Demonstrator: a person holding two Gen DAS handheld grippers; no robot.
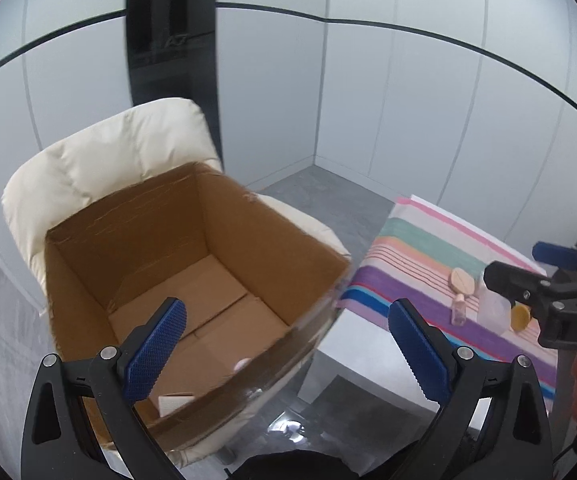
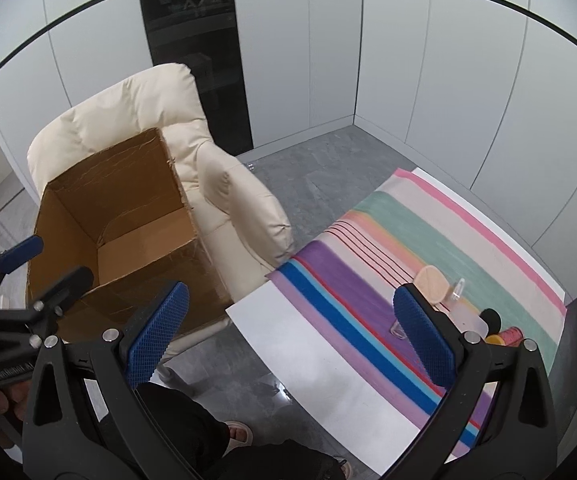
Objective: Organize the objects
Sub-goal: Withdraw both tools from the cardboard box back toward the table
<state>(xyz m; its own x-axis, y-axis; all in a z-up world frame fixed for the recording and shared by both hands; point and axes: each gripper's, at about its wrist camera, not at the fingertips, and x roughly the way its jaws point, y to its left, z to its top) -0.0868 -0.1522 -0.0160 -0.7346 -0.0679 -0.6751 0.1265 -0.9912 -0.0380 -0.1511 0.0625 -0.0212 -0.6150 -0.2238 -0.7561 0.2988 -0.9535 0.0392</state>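
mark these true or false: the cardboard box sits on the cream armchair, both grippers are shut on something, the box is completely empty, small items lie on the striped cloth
The cardboard box sits on the cream armchair: true.
Both grippers are shut on something: false. The left gripper and the right gripper are open, with nothing between the fingers.
The box is completely empty: false. A white card and a small pink item lie on its floor.
Small items lie on the striped cloth: true. Among them are a round beige puff and a small clear bottle.
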